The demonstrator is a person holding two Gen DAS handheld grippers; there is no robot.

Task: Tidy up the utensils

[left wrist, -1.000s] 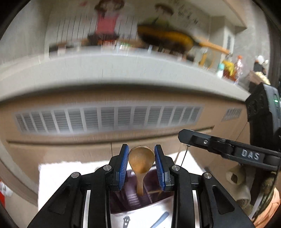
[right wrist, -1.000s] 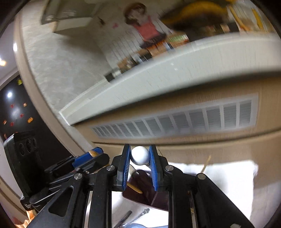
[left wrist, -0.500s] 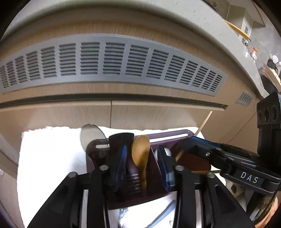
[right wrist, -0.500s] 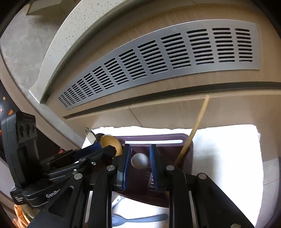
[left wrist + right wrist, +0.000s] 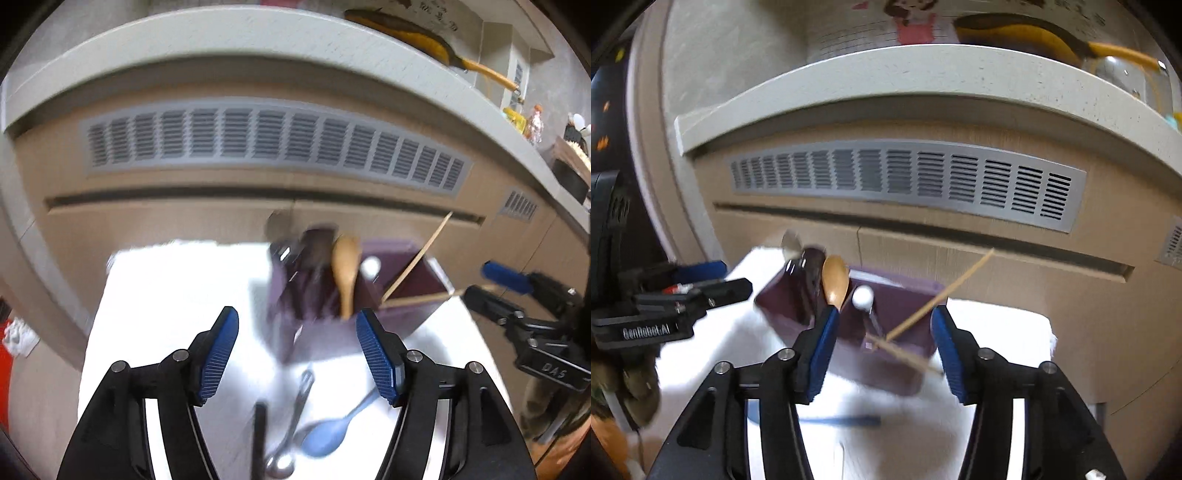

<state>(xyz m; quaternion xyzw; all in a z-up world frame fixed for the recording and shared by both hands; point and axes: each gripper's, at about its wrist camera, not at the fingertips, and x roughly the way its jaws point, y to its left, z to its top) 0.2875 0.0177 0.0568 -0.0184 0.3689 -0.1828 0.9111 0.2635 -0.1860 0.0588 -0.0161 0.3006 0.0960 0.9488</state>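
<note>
Release is the step I'm in: both tongs have just been opening and now stand apart with nothing between the pads. My left tongs (image 5: 297,350) hang over the near part of the white cloth-covered bench (image 5: 159,288), and the pale wooden spoon (image 5: 345,273) stands bowl-up in the dark purple plastic utensil caddy (image 5: 410,295) beyond them. My right tongs (image 5: 882,341) frame the same caddy (image 5: 897,306), where the white ball-topped utensil (image 5: 862,295) sits just right of the wooden spoon (image 5: 834,278), with thin wooden chopsticks (image 5: 945,291) leaning out to the right. Motion blur softens the caddy, so which compartment each is in I can't quite tell. Still loose on the near cloth are a blue plastic spoon (image 5: 327,434), a metal spoon (image 5: 291,424) and a dark straight handle (image 5: 258,443). Next I'd drop the left tongs to one of these and close on its handle.
</note>
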